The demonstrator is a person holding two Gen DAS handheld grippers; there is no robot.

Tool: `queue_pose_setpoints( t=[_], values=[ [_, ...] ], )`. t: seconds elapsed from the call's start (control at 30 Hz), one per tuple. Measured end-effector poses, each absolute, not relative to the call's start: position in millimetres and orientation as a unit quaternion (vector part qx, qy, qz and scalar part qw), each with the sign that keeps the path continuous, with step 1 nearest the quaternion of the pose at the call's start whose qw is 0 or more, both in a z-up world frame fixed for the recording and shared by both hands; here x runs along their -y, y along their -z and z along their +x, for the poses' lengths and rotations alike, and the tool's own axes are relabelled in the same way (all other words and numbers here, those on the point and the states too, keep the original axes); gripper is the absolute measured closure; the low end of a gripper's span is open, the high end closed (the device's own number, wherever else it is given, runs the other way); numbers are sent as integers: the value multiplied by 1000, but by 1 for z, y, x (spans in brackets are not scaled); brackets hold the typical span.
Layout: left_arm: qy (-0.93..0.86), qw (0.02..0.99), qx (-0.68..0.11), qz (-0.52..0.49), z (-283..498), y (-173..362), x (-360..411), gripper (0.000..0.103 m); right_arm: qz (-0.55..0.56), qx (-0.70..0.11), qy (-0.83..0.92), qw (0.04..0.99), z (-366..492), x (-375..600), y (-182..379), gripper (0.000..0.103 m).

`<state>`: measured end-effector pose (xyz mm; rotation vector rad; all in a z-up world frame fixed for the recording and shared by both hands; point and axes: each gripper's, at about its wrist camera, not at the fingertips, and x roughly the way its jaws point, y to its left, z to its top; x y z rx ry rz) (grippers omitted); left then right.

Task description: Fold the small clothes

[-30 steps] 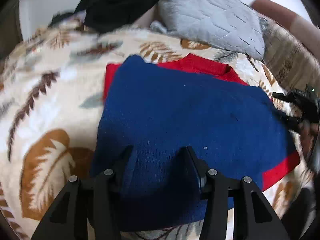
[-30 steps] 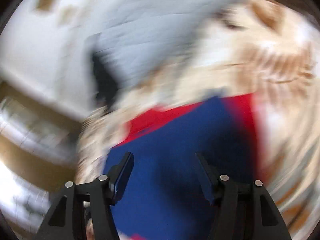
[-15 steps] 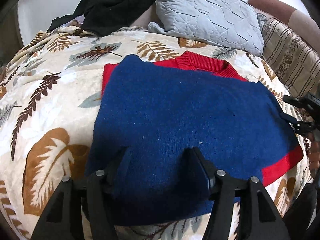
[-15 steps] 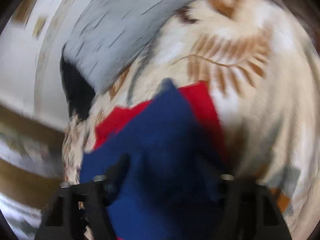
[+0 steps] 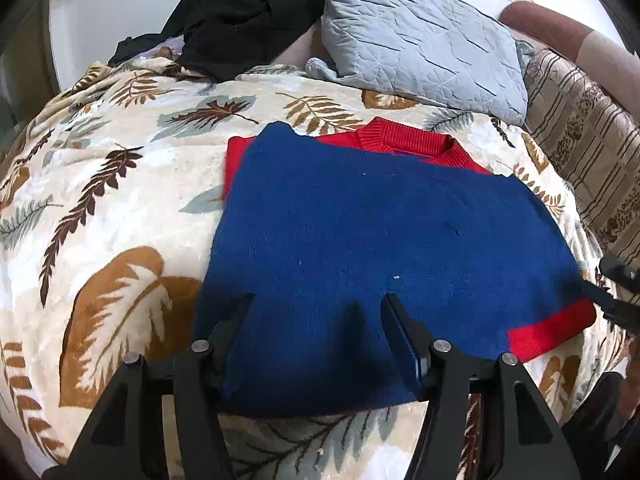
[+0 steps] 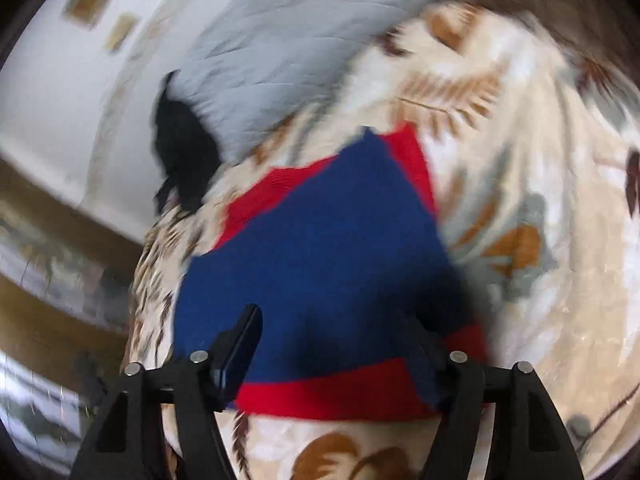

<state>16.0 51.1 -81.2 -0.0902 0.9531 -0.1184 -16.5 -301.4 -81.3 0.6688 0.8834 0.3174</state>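
In the left wrist view, the sweater (image 5: pixel 384 248), blue with red trim, lies folded on the leaf-print blanket (image 5: pixel 100 208) in the middle of the frame. The left gripper (image 5: pixel 318 308) is spread apart over its near edge, holding nothing. A grey pillow (image 5: pixel 420 52) and black clothes (image 5: pixel 244 12) are at the top.

The right wrist view is blurred. The right gripper (image 6: pixel 332 320) seems spread apart over the sweater (image 6: pixel 328 256) in the lower center.

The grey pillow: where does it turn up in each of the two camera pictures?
Left wrist view: the grey pillow lies at the top, right of centre, beyond the blue and red sweater.
Right wrist view: it shows blurred at the top, left of centre, again beyond the sweater.
Shared landmark: the black clothing beside the pillow, also seen in the right wrist view.
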Motion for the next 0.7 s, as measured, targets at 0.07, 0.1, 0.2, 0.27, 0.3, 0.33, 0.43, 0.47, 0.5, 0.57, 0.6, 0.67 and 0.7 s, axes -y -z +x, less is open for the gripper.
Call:
queue_pose_setpoints(
  t=[0.07,0.1,0.2,0.27,0.3,0.33,0.43,0.47,0.5,0.57,0.6,0.67,0.7],
  values=[
    [56,886,-457,-46,13,79,-52,40,303,-419,-154,842,-18,299,86,26],
    [57,887,-455,-44,9,76,-52,40,301,-434,-122,840,-16,306,99,26],
    [51,894,-443,-34,-1,71,-57,40,389,-422,-86,814,-29,337,113,32],
    [36,897,-439,-40,-4,71,-64,40,354,-410,-81,837,-43,333,93,31],
    [31,897,-439,-50,-6,72,-69,38,351,-403,-87,841,-49,331,87,30],
    [27,895,-441,-61,-7,74,-72,38,355,-399,-94,840,-54,329,83,27],
    [20,890,-449,-80,-8,81,-76,37,368,-403,-114,830,-70,321,86,27],
    [18,890,-448,-81,-9,80,-76,37,378,-408,-119,823,-71,317,92,27],
    [17,892,-445,-81,-10,79,-75,37,392,-414,-125,812,-77,314,97,27],
    [14,893,-442,-82,-11,78,-74,37,415,-422,-132,795,-86,312,108,27],
    [14,893,-442,-85,-12,77,-73,37,423,-426,-133,789,-83,309,115,27],
    [14,893,-442,-88,-15,78,-72,37,440,-426,-131,780,-77,308,125,27],
    [13,892,-443,-86,-17,79,-70,37,452,-423,-132,774,-74,309,128,27]
  ],
)
